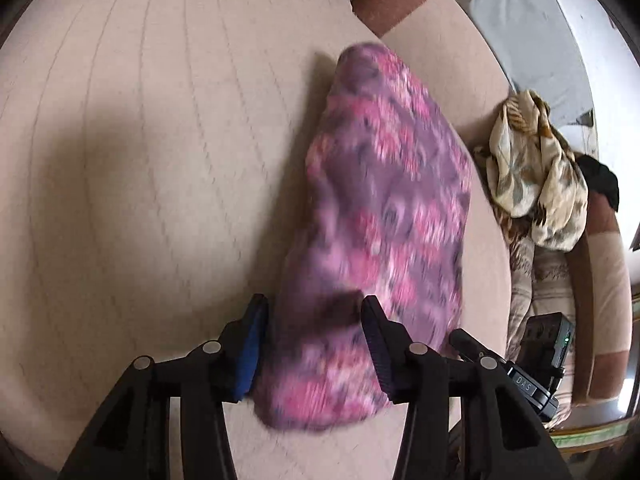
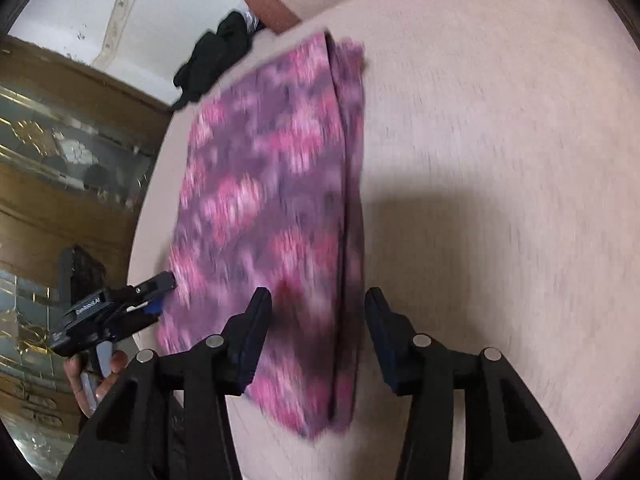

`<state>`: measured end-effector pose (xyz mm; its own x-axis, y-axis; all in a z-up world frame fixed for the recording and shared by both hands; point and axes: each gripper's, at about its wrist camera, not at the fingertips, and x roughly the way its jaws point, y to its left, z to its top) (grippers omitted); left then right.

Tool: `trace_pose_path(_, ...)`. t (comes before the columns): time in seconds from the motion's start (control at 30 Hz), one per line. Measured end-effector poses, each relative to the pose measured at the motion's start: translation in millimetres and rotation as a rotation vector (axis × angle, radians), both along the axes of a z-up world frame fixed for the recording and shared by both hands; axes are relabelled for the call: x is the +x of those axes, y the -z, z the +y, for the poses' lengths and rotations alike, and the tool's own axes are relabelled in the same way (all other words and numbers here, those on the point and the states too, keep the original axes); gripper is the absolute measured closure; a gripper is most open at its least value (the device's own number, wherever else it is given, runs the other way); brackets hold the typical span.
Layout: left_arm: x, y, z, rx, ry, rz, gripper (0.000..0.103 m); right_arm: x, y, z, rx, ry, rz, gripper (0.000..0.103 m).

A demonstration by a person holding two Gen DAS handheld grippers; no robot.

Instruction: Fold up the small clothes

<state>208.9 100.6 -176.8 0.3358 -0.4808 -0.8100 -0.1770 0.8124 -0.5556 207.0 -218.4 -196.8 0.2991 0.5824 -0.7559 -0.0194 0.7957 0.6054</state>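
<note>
- Two hand-held grippers over one folded pink-purple patterned cloth [image 1: 384,216] lying on a beige cushioned surface [image 1: 140,160], blurred.
- Left hand-held gripper [image 1: 316,344]: jaws partly apart, cloth's near end between the fingers; pads don't look pressed on it.
- Right hand-held gripper [image 2: 318,344]: jaws partly apart, straddling the cloth's near folded edge, no clamp visible.
- Right wrist view: left hand-held gripper at the cloth's left edge, a hand [image 2: 94,380] on its handle.
- Beige floral cloth [image 1: 536,172] heaped at right; black garment [image 2: 212,64] beyond the cloth's far end.
</note>
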Motion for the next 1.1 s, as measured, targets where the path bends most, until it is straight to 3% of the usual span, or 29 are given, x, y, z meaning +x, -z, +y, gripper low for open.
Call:
trace_pose_path(0.03, -3.4, -0.9, 0.4, 0.030, 0.001, -0.010, 0.075, -3.7, -0.6, 3.7, -0.030, -0.007, -0.019, 0.069)
trace_pose_path(0.07, -5.2, -2.3, -0.6, 0.068, 0.006, -0.020, 0.094, -5.7, -1.3, 7.4, -0.088, -0.011, -0.032, 0.088)
trace_pose_path(0.1, -6.9, -3.3, 0.6, 0.070, 0.005, -0.023, 0.094, -6.4, -1.1, 8.4, -0.111, -0.010, -0.033, 0.093)
trace_pose_path(0.2, -17.0, -13.1, 8.4, 0.032, -0.034, -0.053, 0.097, -10.3, -8.0, 6.4, -0.151, 0.034, -0.048, 0.098)
trace_pose_path(0.27, -22.7, -8.2, 9.9, 0.065, -0.069, -0.053, 0.095, -16.1, -12.0, 4.5, -0.172, 0.062, -0.077, 0.098)
trace_pose_path(0.33, -22.5, 0.0, 10.8, 0.079, -0.061, -0.018, 0.088, -18.8, -4.0, 2.0, -0.128, 0.061, -0.054, 0.087)
trace_pose_path(0.43, -29.6, -9.2, 10.0, 0.088, -0.056, -0.039, 0.070, -25.3, -6.3, -12.7, -0.047, 0.097, -0.030, 0.077)
trace_pose_path(0.47, -34.3, -11.3, 8.1, 0.101, -0.057, -0.056, 0.070, -29.2, -9.6, -16.2, -0.037, 0.106, -0.041, 0.067)
trace_pose_path(0.5, -36.8, -10.7, 7.0, 0.110, -0.055, -0.056, 0.070, -33.8, -12.1, -19.3, -0.016, 0.111, -0.054, 0.063)
trace_pose_path(0.6, -41.7, -7.2, -0.2, 0.135, -0.043, -0.055, 0.070, -38.9, -6.0, -16.6, 0.036, 0.091, -0.032, 0.063)
trace_pose_path(0.63, -41.8, -9.5, -3.5, 0.160, -0.038, -0.065, 0.076, -38.2, -3.7, -10.9, -0.007, 0.080, -0.025, 0.065)
trace_pose_path(0.67, -42.6, -11.1, -4.1, 0.183, -0.036, -0.071, 0.092, -37.9, -3.3, -4.9, -0.067, 0.072, -0.028, 0.084)
trace_pose_path(0.7, -43.9, -12.1, -3.8, 0.185, -0.033, -0.067, 0.094, -39.1, -3.9, -0.7, -0.091, 0.059, -0.034, 0.093)
trace_pose_path(0.77, -51.9, -18.5, -0.4, 0.154, -0.055, -0.072, 0.095, -41.1, -10.2, 3.5, -0.127, 0.057, -0.041, 0.095)
trace_pose_path(0.8, -57.8, -22.3, -1.2, 0.190, -0.053, -0.106, 0.095, -42.3, -14.2, 5.8, -0.147, 0.052, -0.050, 0.096)
trace_pose_path(0.9, -53.3, -4.3, -3.9, 0.241, -0.046, -0.054, 0.094, -41.6, -10.3, 19.4, -0.249, 0.025, -0.069, 0.095)
trace_pose_path(1.03, -57.2, -14.3, -13.9, 0.334, -0.035, -0.097, 0.084, -46.5, -18.3, 26.5, -0.303, 0.003, -0.111, 0.092)
trace_pose_path(1.07, -59.7, -14.8, -16.3, 0.358, -0.032, -0.102, 0.070, -49.9, -19.1, 23.1, -0.291, 0.013, -0.103, 0.084)
trace_pose_path(1.1, -63.1, -15.0, -18.0, 0.393, -0.038, -0.100, 0.062, -53.4, -18.3, 20.2, -0.280, 0.026, -0.093, 0.071)
